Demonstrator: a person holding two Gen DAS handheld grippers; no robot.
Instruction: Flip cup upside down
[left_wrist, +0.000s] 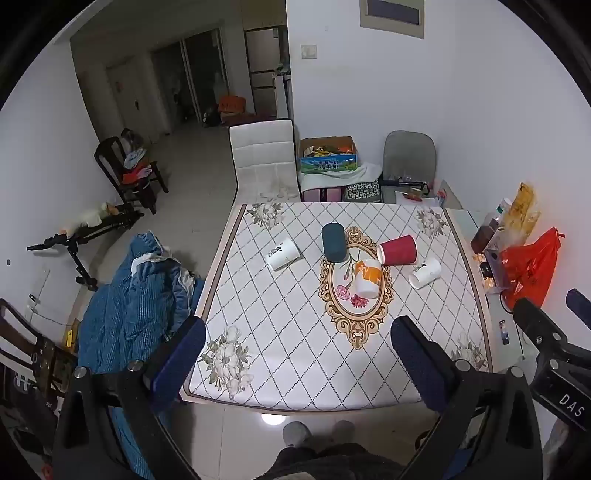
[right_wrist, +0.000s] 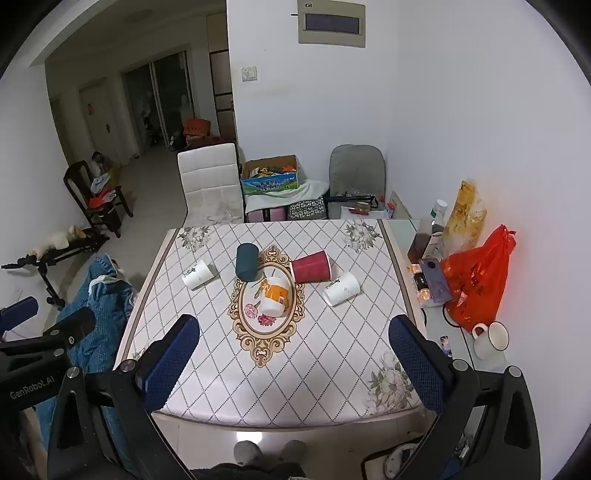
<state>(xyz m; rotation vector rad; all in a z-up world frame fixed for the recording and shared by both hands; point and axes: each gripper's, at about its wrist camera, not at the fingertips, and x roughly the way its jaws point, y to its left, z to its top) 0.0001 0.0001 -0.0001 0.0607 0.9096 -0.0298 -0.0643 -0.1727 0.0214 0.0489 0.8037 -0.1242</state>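
Both tools — left tool (left_wrist: 298, 354), right tool (right_wrist: 293, 350) — are hovering with fingers apart, empty; five cups (right_wrist: 274, 295) are lying mid-frame, clustered — reaching one risks rolling neighbours across the worktop (right_wrist: 332, 369).

A lived-in home dining room. Ahead of the left gripper (left_wrist: 297, 360) stands a counter (left_wrist: 280, 332) under a floral diamond-pattern cloth, with a white padded chair (left_wrist: 263, 159) beyond it. Farther left, a dark wooden chair (left_wrist: 127, 170) holds clothes before a hallway with doors.

"genrobot.ai" on the left hand-held gripper (right_wrist: 55, 325), "das" on the right hand-held gripper (left_wrist: 554, 314), "纯牛奶" on milk carton (right_wrist: 269, 183)
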